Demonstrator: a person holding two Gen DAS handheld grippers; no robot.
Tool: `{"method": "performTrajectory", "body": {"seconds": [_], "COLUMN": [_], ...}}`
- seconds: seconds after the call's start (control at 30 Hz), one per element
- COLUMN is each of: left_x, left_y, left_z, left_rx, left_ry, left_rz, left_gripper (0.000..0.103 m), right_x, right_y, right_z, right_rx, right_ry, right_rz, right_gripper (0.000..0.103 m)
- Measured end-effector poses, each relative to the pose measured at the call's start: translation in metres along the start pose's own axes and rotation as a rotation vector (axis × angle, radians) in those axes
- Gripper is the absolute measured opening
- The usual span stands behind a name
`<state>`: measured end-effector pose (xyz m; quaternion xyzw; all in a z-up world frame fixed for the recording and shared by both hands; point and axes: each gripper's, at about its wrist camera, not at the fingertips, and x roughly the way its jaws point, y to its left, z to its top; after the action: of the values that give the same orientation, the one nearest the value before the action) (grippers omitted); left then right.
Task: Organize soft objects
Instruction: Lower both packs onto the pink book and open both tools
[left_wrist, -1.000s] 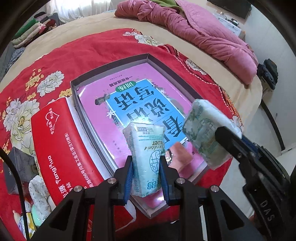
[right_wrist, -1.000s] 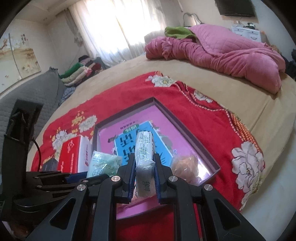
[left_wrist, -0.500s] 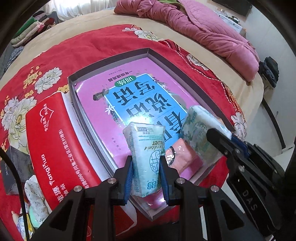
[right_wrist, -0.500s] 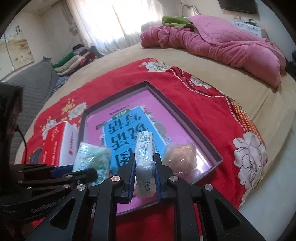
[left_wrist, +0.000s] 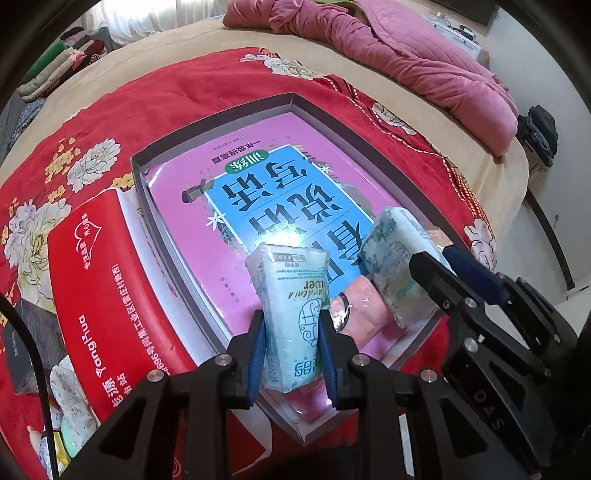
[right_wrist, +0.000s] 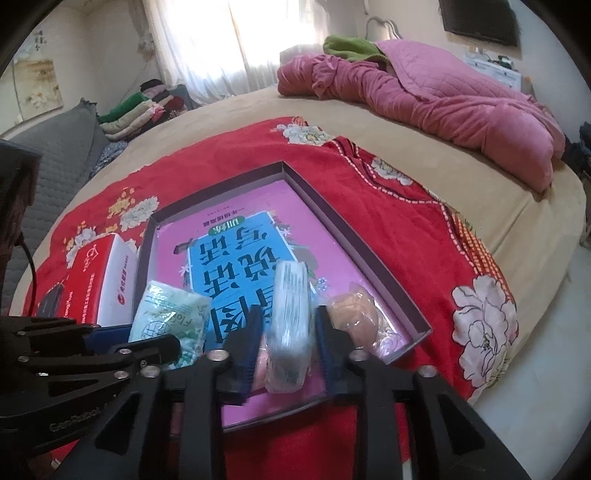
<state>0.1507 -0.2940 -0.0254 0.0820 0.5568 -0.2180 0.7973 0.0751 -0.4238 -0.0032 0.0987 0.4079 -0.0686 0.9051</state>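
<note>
L tongs (left_wrist: 291, 332) are clamped on an upright tissue pack (left_wrist: 291, 295) over the near-left corner of the shallow box (left_wrist: 221, 114), which sits on the red floral blanket (left_wrist: 166, 92) w/ a pink book (left_wrist: 184, 229) inside. R tongs (right_wrist: 286, 332) are opening around a second tissue pack (right_wrist: 290, 317), pads just off it, pack standing at the box's near edge beside a peach wrapped bundle (right_wrist: 354, 314).
</note>
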Motion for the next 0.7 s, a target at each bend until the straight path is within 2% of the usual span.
{"method": "performTrajectory", "body": {"seconds": [0.2,0.37,0.43,0.7], "left_x": [0.002,0.004,0.005,0.003], "left_y": [-0.002,-0.006,-0.007,-0.006], "left_z": [0.002,0.003,0.003,0.003], "left_rx": [0.013,0.023,0.022,0.015], "left_ry": [0.014,0.027,0.030,0.032], "left_rz": [0.004,0.014,0.014,-0.007], "left_gripper": [0.028,0.028,0.029,0.036], "right_x": [-0.012,-0.022,-0.022,-0.021], "right_y": [-0.010,-0.028,-0.033,-0.030], "right_z": [0.001,0.004,0.005,0.006], "right_rx": [0.020,0.097,0.118,0.109], "right_ry": [-0.030,-0.051,-0.050,-0.037], "right_rz": [-0.023,-0.037,-0.027,-0.033], "right_gripper": [0.036,0.041,0.044,0.045]}}
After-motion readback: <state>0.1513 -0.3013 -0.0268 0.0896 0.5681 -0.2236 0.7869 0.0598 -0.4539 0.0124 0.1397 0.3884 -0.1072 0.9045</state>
